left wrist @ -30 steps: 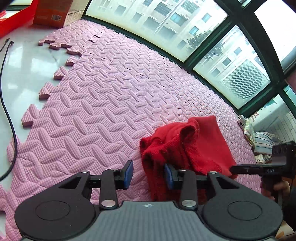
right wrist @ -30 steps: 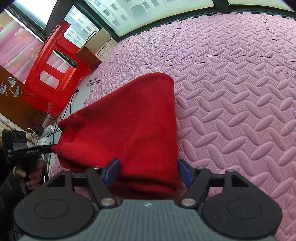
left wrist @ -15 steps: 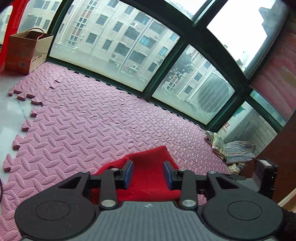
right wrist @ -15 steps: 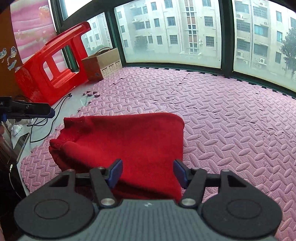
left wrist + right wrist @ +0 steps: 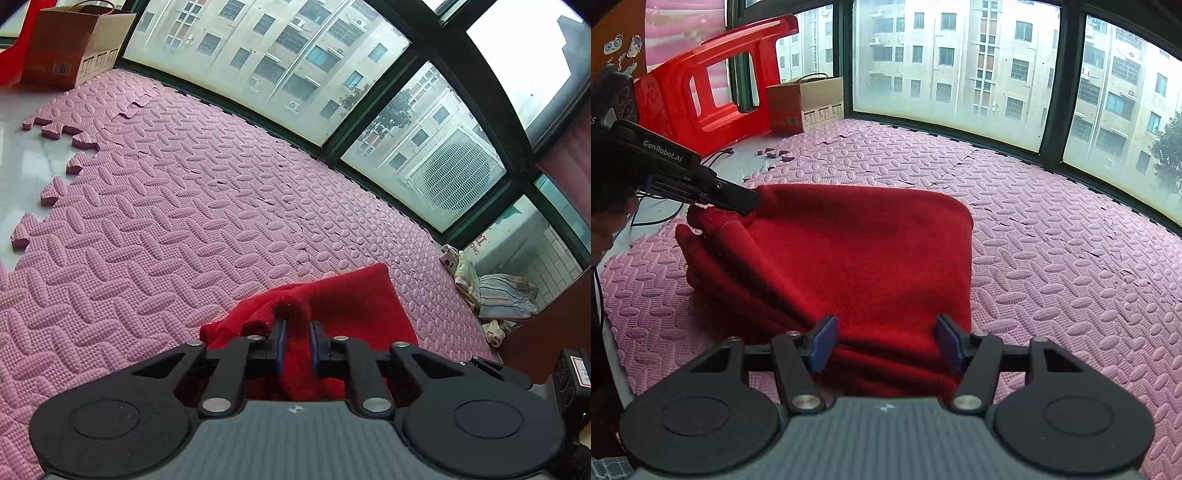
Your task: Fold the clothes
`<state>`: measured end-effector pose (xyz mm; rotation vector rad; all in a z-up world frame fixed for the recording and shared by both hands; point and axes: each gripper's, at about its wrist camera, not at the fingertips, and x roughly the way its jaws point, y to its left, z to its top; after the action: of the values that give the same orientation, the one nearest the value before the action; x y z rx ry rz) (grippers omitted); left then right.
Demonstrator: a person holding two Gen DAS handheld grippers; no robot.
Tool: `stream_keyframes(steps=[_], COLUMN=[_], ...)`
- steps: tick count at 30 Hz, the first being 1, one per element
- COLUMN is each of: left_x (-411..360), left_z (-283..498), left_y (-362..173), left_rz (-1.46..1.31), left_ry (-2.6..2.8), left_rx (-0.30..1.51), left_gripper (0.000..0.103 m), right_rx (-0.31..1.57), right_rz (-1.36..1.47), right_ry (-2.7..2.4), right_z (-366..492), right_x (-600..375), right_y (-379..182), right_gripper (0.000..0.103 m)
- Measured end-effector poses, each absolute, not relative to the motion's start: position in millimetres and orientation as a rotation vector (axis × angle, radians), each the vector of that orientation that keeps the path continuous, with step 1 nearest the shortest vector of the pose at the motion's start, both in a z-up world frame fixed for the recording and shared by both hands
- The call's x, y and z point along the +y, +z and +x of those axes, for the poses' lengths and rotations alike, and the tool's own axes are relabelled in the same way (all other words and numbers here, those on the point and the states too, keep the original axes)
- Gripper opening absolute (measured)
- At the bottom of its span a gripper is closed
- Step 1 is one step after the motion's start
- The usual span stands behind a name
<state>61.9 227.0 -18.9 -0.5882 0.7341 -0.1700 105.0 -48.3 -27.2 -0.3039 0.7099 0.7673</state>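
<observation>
A red knit garment (image 5: 864, 254) lies partly folded on the pink foam mat (image 5: 1052, 240). My left gripper (image 5: 295, 334) is shut on a bunched edge of the red garment (image 5: 343, 299); it shows in the right wrist view (image 5: 738, 201) pinching the garment's far left corner. My right gripper (image 5: 886, 341) is open, its blue pads either side of the garment's near edge, with cloth between them.
A red plastic chair (image 5: 701, 88) and a cardboard box (image 5: 805, 103) stand by the windows at the back left. A black cable (image 5: 657, 218) lies on the bare floor beside the mat. A pile of other clothes (image 5: 491, 291) sits at the mat's far right.
My left gripper has closed on the garment's bunched edge. My right gripper stays open over the near edge. Both views have tilted up from the mat.
</observation>
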Motion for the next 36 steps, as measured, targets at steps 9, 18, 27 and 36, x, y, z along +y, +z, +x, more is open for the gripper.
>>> stream_keyframes(steps=[9, 18, 27, 36], left_x=[213, 226, 232, 229], left_z=[60, 71, 68, 67], left_y=[3, -25, -26, -27], left_rz=[-0.545, -0.576, -0.604, -0.583], left_ry=[-0.206, -0.158, -0.174, -0.162], left_rx=[0.69, 0.753, 0.749, 0.75], left_gripper=[0.017, 0.016, 0.015, 0.015], right_rx=[0.736, 0.81, 0.743, 0.707], right_rz=[-0.159, -0.197, -0.235, -0.341], right_ry=[0.773, 0.727, 0.848, 0.992], right_z=[179, 216, 169, 95], right_x=[-20, 21, 19, 58], right_y=[-2, -44, -7, -17], right_gripper=[0.059, 0.054, 0.053, 0.042])
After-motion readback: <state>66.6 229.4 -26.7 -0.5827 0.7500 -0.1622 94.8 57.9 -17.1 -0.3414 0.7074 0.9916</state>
